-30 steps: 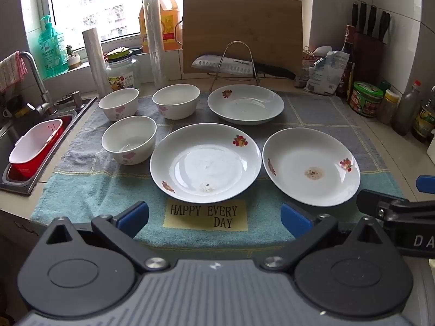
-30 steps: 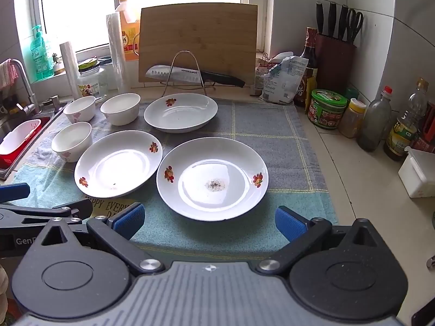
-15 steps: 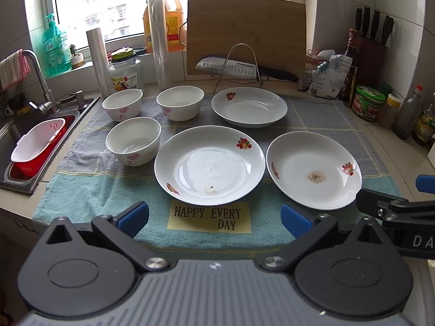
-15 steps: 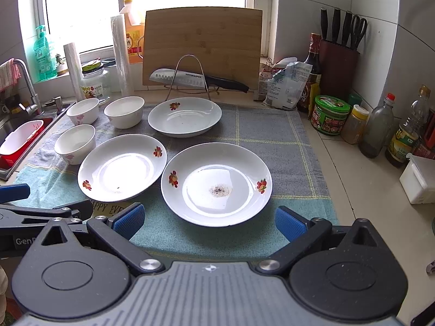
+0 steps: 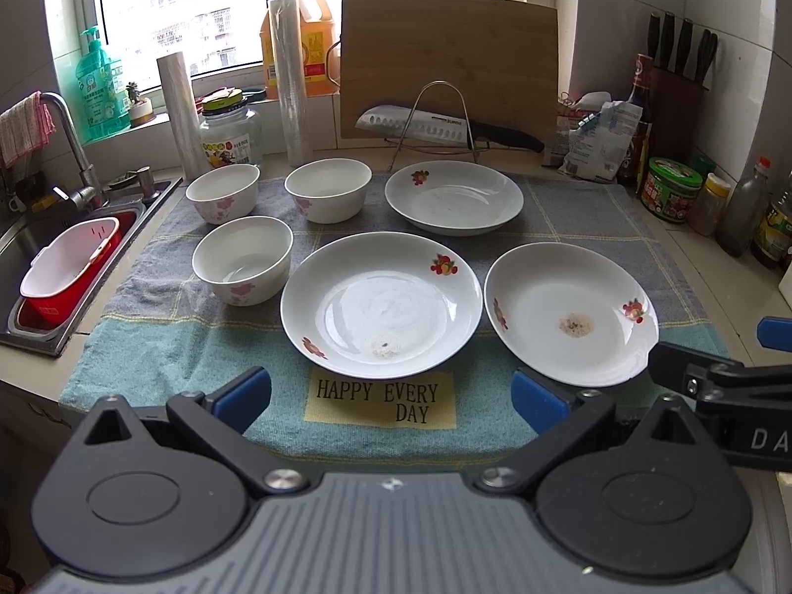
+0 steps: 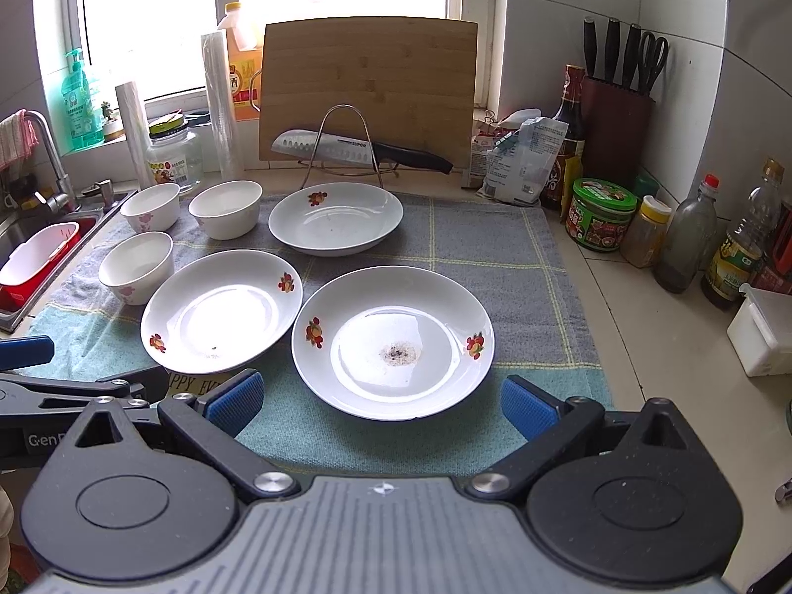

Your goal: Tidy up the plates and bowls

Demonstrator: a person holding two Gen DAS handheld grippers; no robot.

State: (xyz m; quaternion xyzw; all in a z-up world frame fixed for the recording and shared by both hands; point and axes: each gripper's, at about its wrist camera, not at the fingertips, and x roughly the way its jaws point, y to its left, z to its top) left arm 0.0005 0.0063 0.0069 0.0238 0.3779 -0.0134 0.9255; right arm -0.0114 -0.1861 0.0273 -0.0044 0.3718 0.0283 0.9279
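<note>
On the towel-covered counter (image 5: 163, 346), 3 white plates and 3 white bowls are sitting apart from one another. The left gripper (image 5: 391, 398) is hovering with its jaws spread wide and empty, facing the middle plate (image 5: 381, 304), while the right gripper (image 6: 381, 403) is hanging likewise released before the crumb-stained plate (image 6: 392, 341). The far plate (image 5: 454, 197) is lying in front of the knife rack (image 5: 435, 119). 2 bowls (image 5: 327, 189) (image 5: 222, 193) are standing at the back left, the nearest bowl (image 5: 242, 260) just beside the middle plate.
</note>
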